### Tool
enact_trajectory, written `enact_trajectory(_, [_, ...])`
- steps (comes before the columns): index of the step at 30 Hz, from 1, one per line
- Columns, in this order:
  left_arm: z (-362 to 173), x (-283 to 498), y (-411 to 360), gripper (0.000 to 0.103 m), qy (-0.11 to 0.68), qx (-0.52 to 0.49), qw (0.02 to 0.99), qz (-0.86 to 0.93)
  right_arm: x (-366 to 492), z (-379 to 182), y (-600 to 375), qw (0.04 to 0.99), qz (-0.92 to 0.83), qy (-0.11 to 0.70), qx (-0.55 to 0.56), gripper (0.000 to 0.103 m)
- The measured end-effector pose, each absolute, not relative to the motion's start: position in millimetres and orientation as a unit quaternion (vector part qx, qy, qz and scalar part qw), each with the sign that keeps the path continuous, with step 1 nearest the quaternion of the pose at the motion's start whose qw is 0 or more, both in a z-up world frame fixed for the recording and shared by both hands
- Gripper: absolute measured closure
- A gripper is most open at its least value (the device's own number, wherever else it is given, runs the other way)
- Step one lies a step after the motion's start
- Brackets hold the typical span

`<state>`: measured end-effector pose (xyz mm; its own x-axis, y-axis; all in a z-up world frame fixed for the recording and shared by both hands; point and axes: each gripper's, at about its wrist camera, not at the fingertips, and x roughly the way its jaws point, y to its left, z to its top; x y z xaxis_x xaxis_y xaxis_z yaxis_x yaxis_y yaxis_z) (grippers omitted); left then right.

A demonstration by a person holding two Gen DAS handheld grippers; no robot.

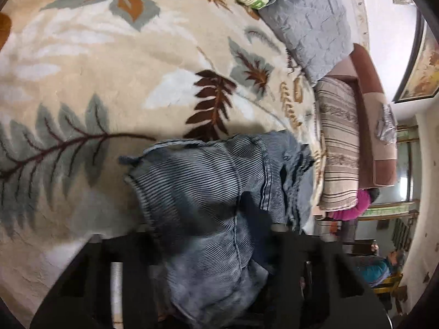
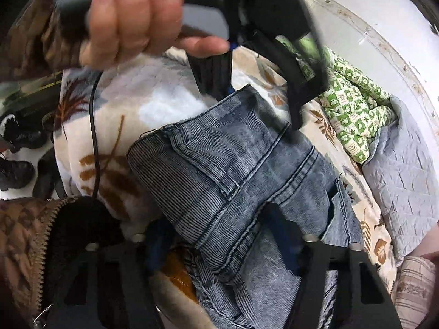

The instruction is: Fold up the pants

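Grey-blue ribbed denim pants (image 1: 219, 186) hang bunched over a cream blanket with leaf prints (image 1: 109, 82) on a bed. My left gripper (image 1: 208, 235) is shut on the pants fabric, which fills the space between its black fingers. In the right wrist view the pants (image 2: 241, 170) show a back pocket and seams. My right gripper (image 2: 219, 235) is shut on the pants, with cloth draped over its jaws. The left gripper (image 2: 260, 87), held by a hand (image 2: 131, 19), pinches the pants' upper edge.
A green patterned quilt (image 2: 351, 109) and a grey quilted cover (image 1: 310, 24) lie at the bed's far side. A striped pillow (image 1: 340, 148) sits by the brown headboard (image 1: 376, 126). Shoes (image 2: 16, 170) stand on the floor beside the bed. A person (image 1: 381, 268) sits beyond.
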<state>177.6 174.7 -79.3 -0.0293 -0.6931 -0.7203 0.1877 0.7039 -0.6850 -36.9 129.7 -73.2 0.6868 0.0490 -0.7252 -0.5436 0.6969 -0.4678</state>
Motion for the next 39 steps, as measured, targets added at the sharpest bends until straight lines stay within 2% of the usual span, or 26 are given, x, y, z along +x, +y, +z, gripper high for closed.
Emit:
enact_trajectory(1, [-78, 177, 176, 0.071, 0.635, -0.203, 0.669, -0.327, -37, -69, 129, 0.85, 0.179, 0.355, -0.346, 0.067])
enact_trajectory(2, [-76, 175, 178, 0.073, 0.633, -0.208, 0.672, -0.324, -38, -66, 128, 0.85, 0.183, 0.355, -0.343, 0.075])
enact_trajectory(3, [-72, 174, 178, 0.076, 0.629, -0.209, 0.676, -0.322, -39, -62, 128, 0.852, 0.185, 0.353, -0.341, 0.077])
enact_trajectory(9, [-36, 161, 166, 0.082, 0.604, -0.195, 0.703, -0.319, -52, -37, 114, 0.87, 0.189, 0.34, -0.302, 0.079])
enact_trajectory(26, [42, 142, 73, 0.088, 0.577, -0.142, 0.733, -0.331, -70, 28, 15, 0.923, 0.159, 0.321, -0.14, 0.079])
enact_trajectory(39, [42, 123, -56, 0.089, 0.597, -0.06, 0.714, -0.362, -77, 19, -92, 0.925, 0.124, 0.357, 0.029, 0.078])
